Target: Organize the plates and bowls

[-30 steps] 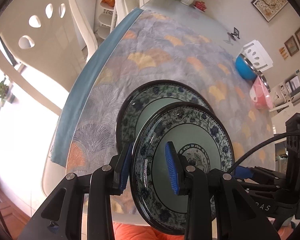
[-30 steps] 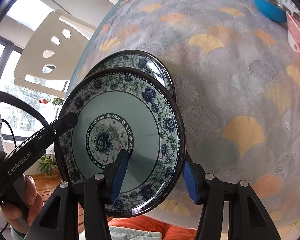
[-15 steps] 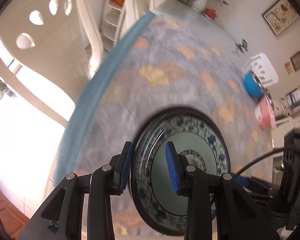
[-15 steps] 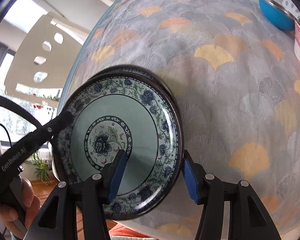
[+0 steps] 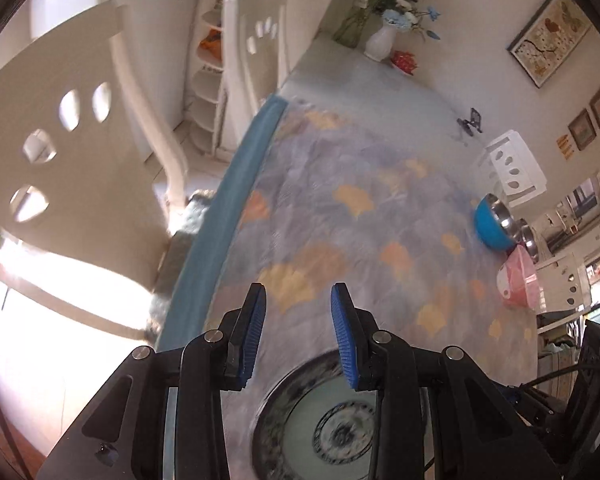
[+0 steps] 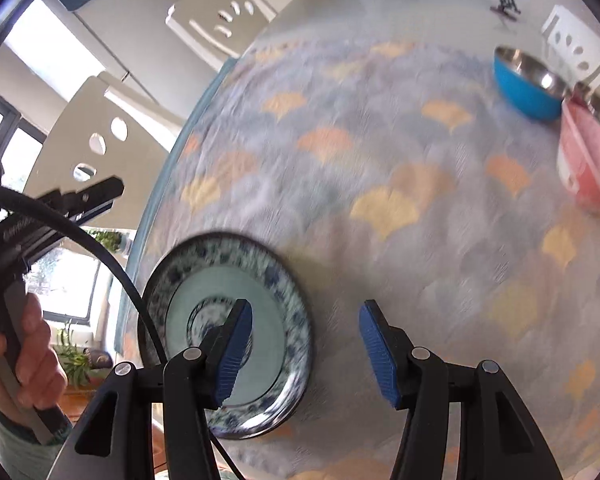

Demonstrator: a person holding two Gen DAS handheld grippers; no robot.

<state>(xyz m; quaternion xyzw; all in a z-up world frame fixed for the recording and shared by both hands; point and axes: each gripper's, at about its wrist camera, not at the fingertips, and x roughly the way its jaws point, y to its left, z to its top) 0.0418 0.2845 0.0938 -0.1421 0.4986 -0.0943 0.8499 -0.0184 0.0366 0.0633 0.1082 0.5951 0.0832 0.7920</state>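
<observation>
The round blue-and-white floral porcelain plates (image 6: pixel 236 320) sit stacked near the counter's (image 6: pixel 380 160) front-left corner, so the plate step looks finished and the bowls come next. The blue bowl with a steel interior (image 6: pixel 528 88) and the pink bowl (image 6: pixel 588 160) wait together at the counter's far right edge; the next move calls for carrying a gripper across the patterned cloth to one of their rims. The left hand-held gripper (image 5: pixel 298 336) hangs above the plates with a narrow gap between its pads, holding nothing. The right hand-held gripper (image 6: pixel 306 350) is spread wider, also empty, one pad over the plates without pinching them.
</observation>
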